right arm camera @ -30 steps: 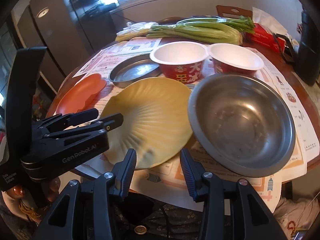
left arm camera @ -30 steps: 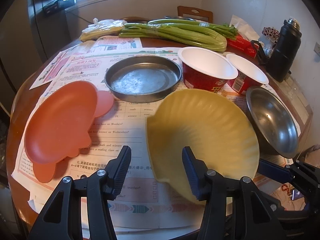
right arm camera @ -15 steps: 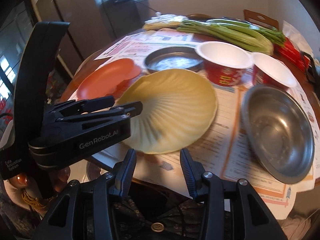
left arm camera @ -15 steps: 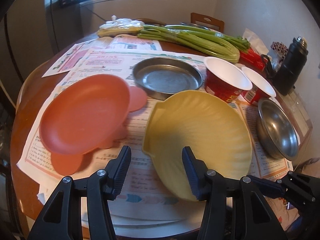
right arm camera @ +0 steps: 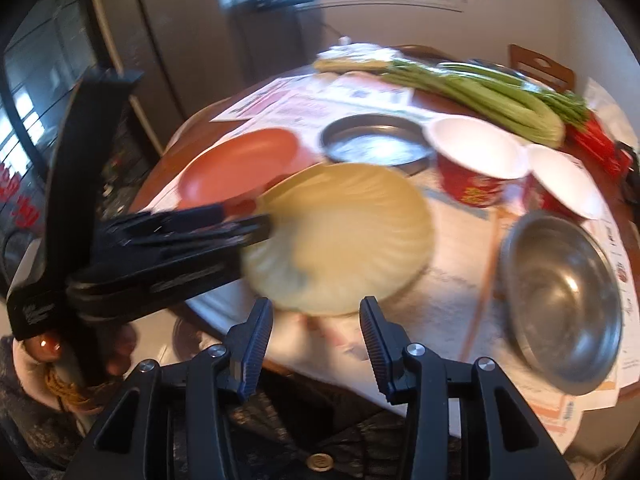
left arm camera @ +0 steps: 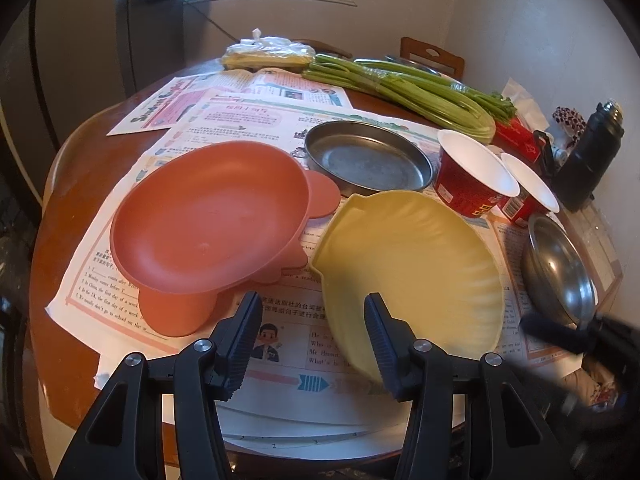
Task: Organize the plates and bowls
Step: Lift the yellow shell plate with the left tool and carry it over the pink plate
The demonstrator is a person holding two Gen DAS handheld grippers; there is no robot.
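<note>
A yellow shell-shaped plate (left arm camera: 416, 264) lies on the newspaper near the table's front. An orange plate (left arm camera: 208, 216) lies to its left. Behind them stand a flat steel dish (left arm camera: 368, 158) and two red paper bowls (left arm camera: 476, 172); a steel bowl (left arm camera: 560, 268) lies at the right. My left gripper (left arm camera: 312, 336) is open, its right finger over the yellow plate's near rim. My right gripper (right arm camera: 316, 340) is open and empty at the table's front edge, before the yellow plate (right arm camera: 344, 240). The left gripper (right arm camera: 256, 222) shows there at the plate's left edge.
Celery stalks (left arm camera: 404, 88) and a bag of yellow food (left arm camera: 268, 56) lie at the back. A black flask (left arm camera: 592, 160) stands at the far right. Newspaper sheets (left arm camera: 248, 120) cover the round wooden table. A chair (left arm camera: 432, 58) stands behind it.
Both grippers have swung left and pulled back a little. The orange plate has come further into the left view. The right view is blurred by motion. The dishes have not moved.
</note>
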